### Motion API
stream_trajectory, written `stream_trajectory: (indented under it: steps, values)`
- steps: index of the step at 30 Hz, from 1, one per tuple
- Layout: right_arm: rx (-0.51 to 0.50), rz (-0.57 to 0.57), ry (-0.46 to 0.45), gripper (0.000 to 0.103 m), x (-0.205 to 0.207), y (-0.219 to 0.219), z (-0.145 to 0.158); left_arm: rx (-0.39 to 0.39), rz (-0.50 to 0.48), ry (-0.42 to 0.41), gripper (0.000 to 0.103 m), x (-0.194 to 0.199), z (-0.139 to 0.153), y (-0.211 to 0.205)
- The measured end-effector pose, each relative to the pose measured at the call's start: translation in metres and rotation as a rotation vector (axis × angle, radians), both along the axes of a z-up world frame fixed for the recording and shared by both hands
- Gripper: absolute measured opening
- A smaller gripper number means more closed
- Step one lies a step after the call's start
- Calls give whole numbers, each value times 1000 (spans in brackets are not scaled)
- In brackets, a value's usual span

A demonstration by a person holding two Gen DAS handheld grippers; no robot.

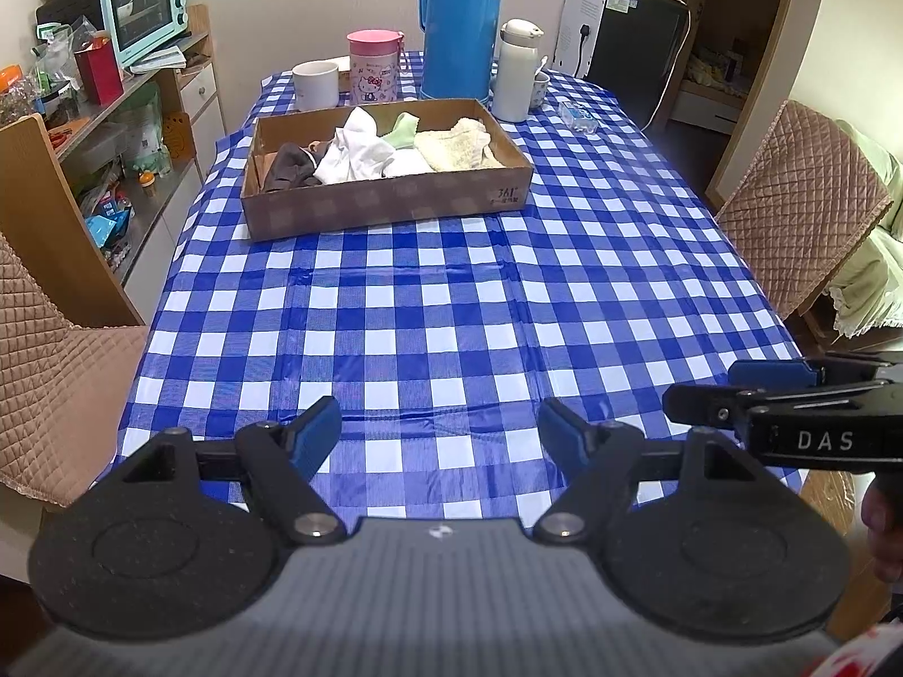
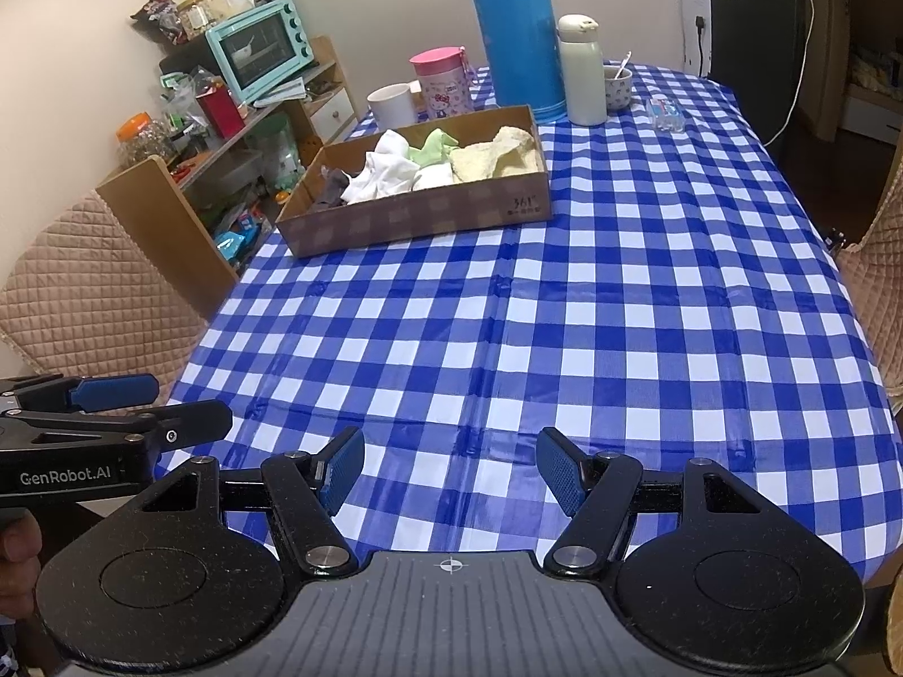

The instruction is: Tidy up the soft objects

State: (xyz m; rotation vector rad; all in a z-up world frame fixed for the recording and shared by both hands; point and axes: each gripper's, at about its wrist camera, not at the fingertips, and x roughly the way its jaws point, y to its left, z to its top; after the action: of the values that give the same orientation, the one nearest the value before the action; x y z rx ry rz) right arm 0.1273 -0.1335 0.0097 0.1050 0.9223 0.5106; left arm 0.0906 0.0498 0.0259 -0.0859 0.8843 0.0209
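the soft cloths (image 1: 389,149) lie heaped in the cardboard box (image 1: 389,206) at the far side of the tabletop (image 1: 451,310). left gripper (image 1: 440,434) and right gripper (image 2: 448,471) both gape wide, empty. the cloths look light, limp; pinch a raised fold.

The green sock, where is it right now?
The green sock lies in the cardboard box at the table's far end, between the white cloths and the cream towel, in front of the blue thermos.
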Motion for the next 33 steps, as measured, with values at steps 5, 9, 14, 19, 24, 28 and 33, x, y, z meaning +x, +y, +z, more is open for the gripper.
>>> stream_trajectory:
  steps: [5,9,14,19,24,28,33]
  values:
    - [0,-1,0,67,2,0,-1,-1,-1,0,75,0,0,0]
    - [-1,-1,0,67,2,0,-1,0,-1,0,75,0,0,0]
    - [-1,0,1,67,3,0,-1,-1,-1,0,75,0,0,0]
    - [-1,0,0,67,3,0,-1,0,1,0,75,1,0,0]
    - [-1,0,0,67,3,0,-1,0,0,-3,75,6,0,0]
    - [-1,-1,0,67,3,0,-1,1,0,-2,75,10,1,1]
    - [-1,0,-1,67,3,0,-1,0,1,-3,75,8,1,0]
